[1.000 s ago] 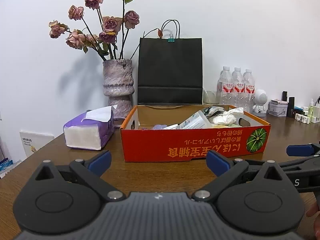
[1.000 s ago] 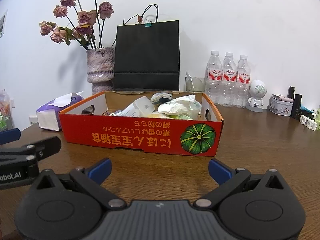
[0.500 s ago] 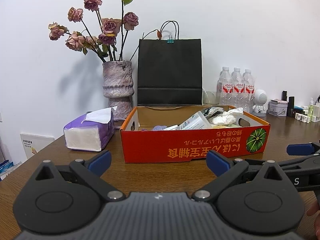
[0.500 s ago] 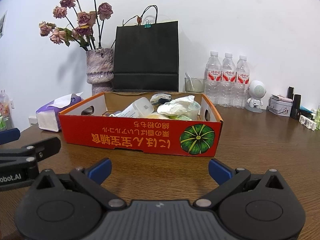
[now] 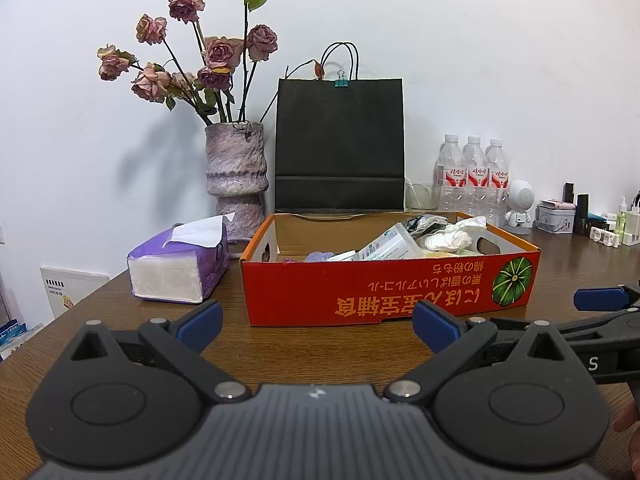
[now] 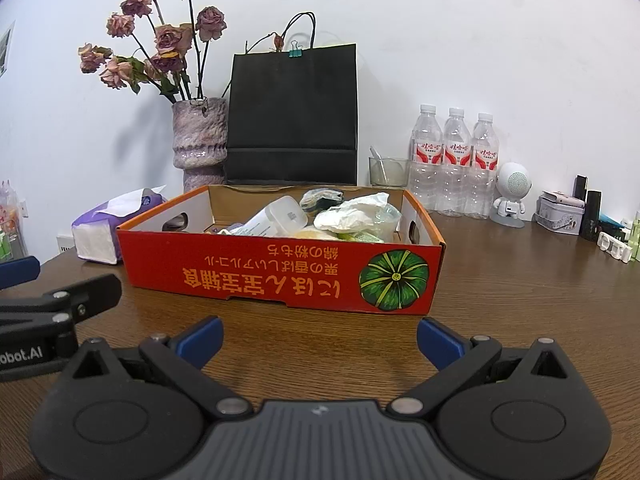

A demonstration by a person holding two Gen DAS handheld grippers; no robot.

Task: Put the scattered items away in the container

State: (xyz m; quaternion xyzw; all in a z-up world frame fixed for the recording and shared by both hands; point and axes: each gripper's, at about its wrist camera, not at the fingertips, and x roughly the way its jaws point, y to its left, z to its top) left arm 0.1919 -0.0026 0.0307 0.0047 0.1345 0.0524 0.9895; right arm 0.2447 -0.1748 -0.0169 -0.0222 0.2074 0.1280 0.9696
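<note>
Item: red cardboard box (image 5: 390, 280), already holding mixed items (image 6: 320, 218), straight ahead of both my grippers on the worktop (image 6: 520, 300), long axis crosswise to the fingers. Left gripper (image 5: 316, 326) and right gripper (image 6: 318, 338): spread wide, nothing held, hovering just short of the front wall. I judge neither markedly nearer; no loose item visible between us.

Left gripper (image 5: 316, 326) and right gripper (image 6: 318, 336) side by side, jaws spread, empty.
</note>
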